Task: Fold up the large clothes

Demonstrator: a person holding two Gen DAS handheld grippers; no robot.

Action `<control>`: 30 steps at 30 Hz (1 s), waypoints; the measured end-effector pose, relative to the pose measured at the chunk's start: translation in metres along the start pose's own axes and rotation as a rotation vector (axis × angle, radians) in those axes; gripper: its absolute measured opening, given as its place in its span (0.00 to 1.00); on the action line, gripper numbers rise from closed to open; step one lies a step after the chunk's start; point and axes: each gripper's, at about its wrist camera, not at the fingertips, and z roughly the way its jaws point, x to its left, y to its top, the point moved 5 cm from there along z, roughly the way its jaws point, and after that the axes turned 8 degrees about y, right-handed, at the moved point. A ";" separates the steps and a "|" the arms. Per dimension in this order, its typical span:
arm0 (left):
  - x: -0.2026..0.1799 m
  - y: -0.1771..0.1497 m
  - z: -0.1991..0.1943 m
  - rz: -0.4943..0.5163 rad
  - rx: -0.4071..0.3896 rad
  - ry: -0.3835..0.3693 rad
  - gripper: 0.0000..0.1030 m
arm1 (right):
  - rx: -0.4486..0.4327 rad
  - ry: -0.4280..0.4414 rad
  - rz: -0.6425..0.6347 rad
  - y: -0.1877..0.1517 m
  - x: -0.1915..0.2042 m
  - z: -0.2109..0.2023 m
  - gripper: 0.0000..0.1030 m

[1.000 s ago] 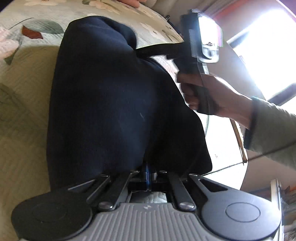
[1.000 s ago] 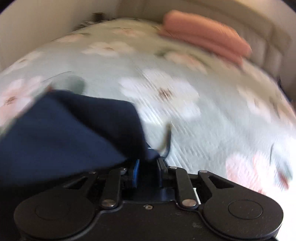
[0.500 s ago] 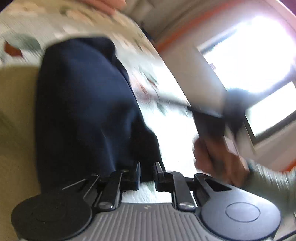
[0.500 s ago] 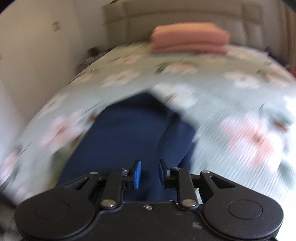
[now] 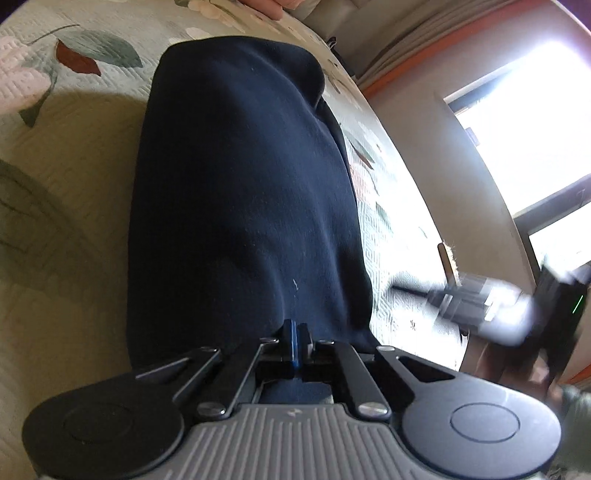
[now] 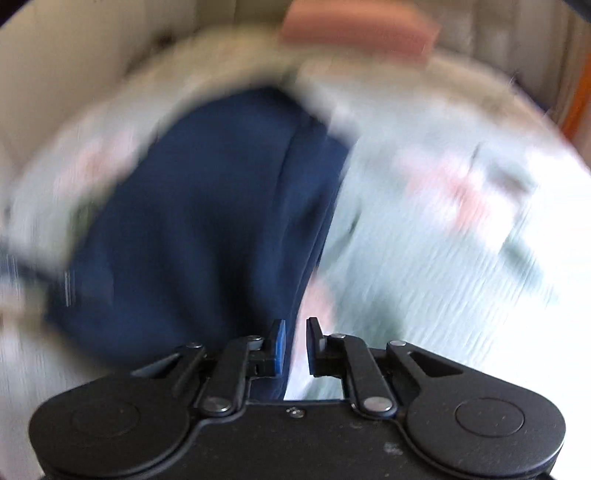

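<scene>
The dark navy garment (image 5: 243, 192) lay folded into a long, narrow bundle on the flowered bedspread (image 5: 66, 155), smooth on top, with a lengthwise fold ridge along one side (image 6: 295, 177).

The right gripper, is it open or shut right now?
Open. The right gripper shows a clear gap between its fingers, with nothing pinched; the navy garment lies beyond.

Garment (image 5: 240, 192) lying on my bedspread (image 5: 66, 177), pillow (image 6: 354, 27) behind it, my right gripper (image 5: 480, 306) right of it, window (image 5: 535, 122) beyond.
</scene>
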 end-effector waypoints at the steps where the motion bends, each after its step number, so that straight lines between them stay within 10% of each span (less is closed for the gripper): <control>1: 0.000 0.003 0.004 0.003 0.000 0.000 0.03 | -0.065 0.002 0.000 0.019 -0.004 -0.003 0.12; 8: 0.006 0.006 0.005 -0.001 0.002 0.009 0.03 | -0.228 0.210 -0.046 0.133 0.017 0.081 0.16; 12: 0.005 -0.003 -0.004 -0.034 -0.021 -0.011 0.03 | -0.120 0.202 -0.085 0.157 0.037 0.151 0.16; 16: 0.003 0.001 -0.003 -0.045 -0.032 -0.015 0.03 | -0.076 0.119 -0.019 0.149 0.015 0.194 0.61; 19: -0.005 0.000 -0.001 0.012 -0.023 0.017 0.03 | -0.050 0.055 0.090 0.151 -0.013 0.204 0.65; 24: -0.008 -0.011 -0.012 0.053 0.023 0.040 0.03 | -0.037 -0.142 -0.013 0.129 -0.027 0.159 0.47; 30: -0.006 -0.029 -0.012 0.056 0.062 0.076 0.04 | -0.107 0.138 0.083 0.077 0.017 0.054 0.43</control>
